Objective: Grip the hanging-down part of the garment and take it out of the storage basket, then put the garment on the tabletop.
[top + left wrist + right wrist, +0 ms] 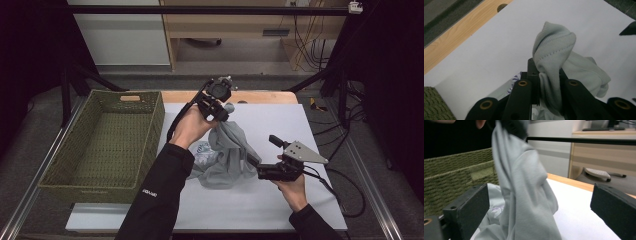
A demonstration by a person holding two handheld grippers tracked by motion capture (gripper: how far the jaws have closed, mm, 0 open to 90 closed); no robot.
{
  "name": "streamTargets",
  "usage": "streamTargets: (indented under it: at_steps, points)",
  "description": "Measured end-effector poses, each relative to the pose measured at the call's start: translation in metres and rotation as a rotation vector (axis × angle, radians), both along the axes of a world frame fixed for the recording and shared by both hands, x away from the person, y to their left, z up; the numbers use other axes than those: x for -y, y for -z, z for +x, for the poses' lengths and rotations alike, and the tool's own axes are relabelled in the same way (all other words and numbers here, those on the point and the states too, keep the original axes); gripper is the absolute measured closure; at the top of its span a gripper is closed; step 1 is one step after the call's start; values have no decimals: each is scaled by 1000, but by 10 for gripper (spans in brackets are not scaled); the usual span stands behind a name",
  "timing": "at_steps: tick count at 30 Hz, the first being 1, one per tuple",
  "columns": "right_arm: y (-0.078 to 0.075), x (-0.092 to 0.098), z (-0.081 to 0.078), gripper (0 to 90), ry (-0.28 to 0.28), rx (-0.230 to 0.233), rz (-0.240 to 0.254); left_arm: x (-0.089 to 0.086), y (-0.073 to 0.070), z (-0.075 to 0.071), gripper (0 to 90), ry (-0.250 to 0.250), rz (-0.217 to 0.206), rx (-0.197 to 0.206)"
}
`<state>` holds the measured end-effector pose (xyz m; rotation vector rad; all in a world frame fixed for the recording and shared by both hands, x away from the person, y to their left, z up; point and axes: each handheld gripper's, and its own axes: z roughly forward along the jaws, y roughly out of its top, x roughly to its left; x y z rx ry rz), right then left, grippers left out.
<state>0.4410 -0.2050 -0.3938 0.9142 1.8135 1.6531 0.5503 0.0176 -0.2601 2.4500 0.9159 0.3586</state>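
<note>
While the left hand-held gripper (220, 112) pinches the grey shirt (227, 155) at frame centre, lifting it off the desk (280, 125), the right hand-held gripper (252, 162) gapes wide, empty; best clamp the hanging fold low, then spread.

On the table (280, 200), the basket (102, 145) sits left of the garment (227, 155), between both grippers.
</note>
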Motion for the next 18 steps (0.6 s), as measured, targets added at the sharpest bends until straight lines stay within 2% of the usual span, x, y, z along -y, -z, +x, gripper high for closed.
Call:
streamTargets:
  at_steps: [1, 4, 7, 8, 12, 18]
  points:
    - [1, 3, -1, 7, 3, 4, -11, 0, 2, 0, 808, -4, 4, 2]
    - [4, 8, -4, 7, -11, -1, 5, 0, 9, 2, 807, -14, 3, 1]
    - [6, 14, -8, 6, -14, 12, -17, -2, 18, 1, 807, -6, -4, -8]
    - [6, 15, -11, 6, -14, -4, 2, -2, 20, 1, 807, -4, -3, -8]
    - [10, 22, -13, 6, -4, 6, -2, -2, 31, -4, 805, 18, -14, -4]
    - [16, 32, -15, 6, 25, -20, 4, -2, 49, -13, 802, 55, -23, -3]
